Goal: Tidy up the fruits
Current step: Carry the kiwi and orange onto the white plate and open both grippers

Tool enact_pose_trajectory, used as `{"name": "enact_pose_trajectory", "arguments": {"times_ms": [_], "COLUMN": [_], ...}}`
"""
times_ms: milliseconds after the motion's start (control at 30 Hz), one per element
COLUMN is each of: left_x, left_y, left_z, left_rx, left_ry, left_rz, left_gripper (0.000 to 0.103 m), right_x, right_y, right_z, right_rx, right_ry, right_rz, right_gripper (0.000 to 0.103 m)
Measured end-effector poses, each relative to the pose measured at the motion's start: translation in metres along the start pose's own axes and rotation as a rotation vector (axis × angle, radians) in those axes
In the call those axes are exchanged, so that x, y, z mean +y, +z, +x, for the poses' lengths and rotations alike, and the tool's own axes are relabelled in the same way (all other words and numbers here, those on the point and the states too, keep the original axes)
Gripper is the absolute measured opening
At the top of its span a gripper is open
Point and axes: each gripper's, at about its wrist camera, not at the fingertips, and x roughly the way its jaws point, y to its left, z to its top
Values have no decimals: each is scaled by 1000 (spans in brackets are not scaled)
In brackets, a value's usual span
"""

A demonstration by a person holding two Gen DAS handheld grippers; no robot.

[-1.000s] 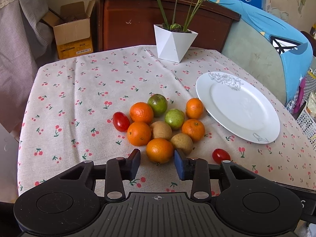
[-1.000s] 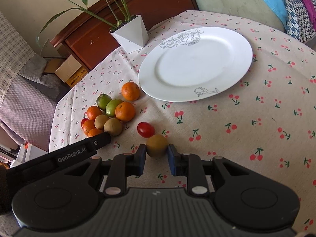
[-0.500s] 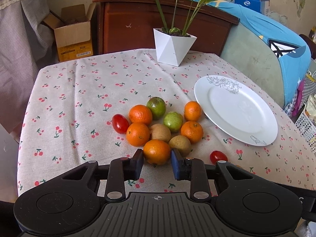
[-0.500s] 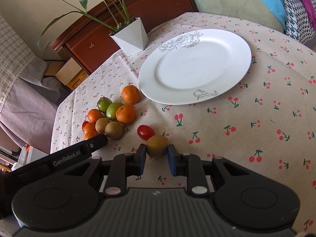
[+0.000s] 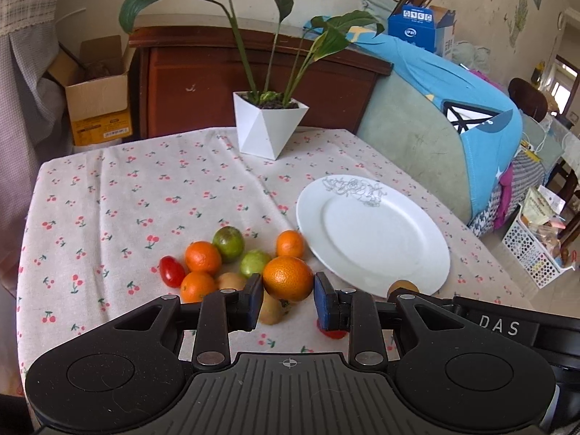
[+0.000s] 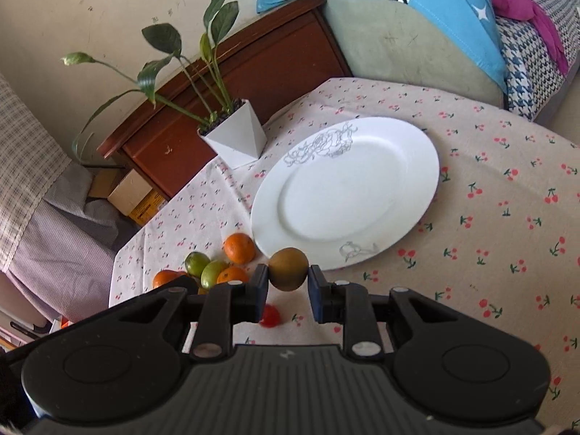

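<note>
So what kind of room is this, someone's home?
Most likely a lived-in home, a living or dining corner. A cherry-print tablecloth covers the table, a potted plant stands on it, and a sofa draped with a blue cloth sits just behind.

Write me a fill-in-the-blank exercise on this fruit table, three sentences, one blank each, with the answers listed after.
1. The left tongs are shut on an ______, lifted clear of the pile.
2. The right tongs grip a brown ______ near the rim of the white plate.
3. The number of fruits lying on the white plate is ______.

Missing words: orange; kiwi; zero
</note>
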Motion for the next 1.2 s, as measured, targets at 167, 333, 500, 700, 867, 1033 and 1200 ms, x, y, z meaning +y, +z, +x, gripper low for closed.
{"name": "enact_pose_trajectory", "arguments": {"times_ms": [167, 333, 500, 700, 867, 1033, 1200], "left_x": [-12, -24, -28, -33, -35, -37, -37], "left_y": [10, 15, 19, 20, 20, 19, 22], "left_z": [14, 30, 44, 59, 68, 73, 69], "left_rx": [18, 33, 43, 54, 65, 65, 59], "left_ry": [-38, -60, -80, -83, -84, -75, -70], "left_rz": [34, 80, 64, 65, 62, 65, 56], "left_gripper": [27, 27, 27, 27, 27, 29, 36], "right_x": [-7, -12, -15, -23, -26, -28, -30], "right_y": [7, 10, 10, 11, 13, 14, 14], "right_z": [3, 9, 14, 21, 25, 24, 24], "right_rx": [-32, -31, -31, -26, -29, -42, -36], "right_ry": [-26, -22, -28, -40, -47, -59, -54], "right_rz": [25, 48, 58, 81, 98, 108, 122], "right_gripper": [24, 24, 24, 24, 24, 27, 28]}}
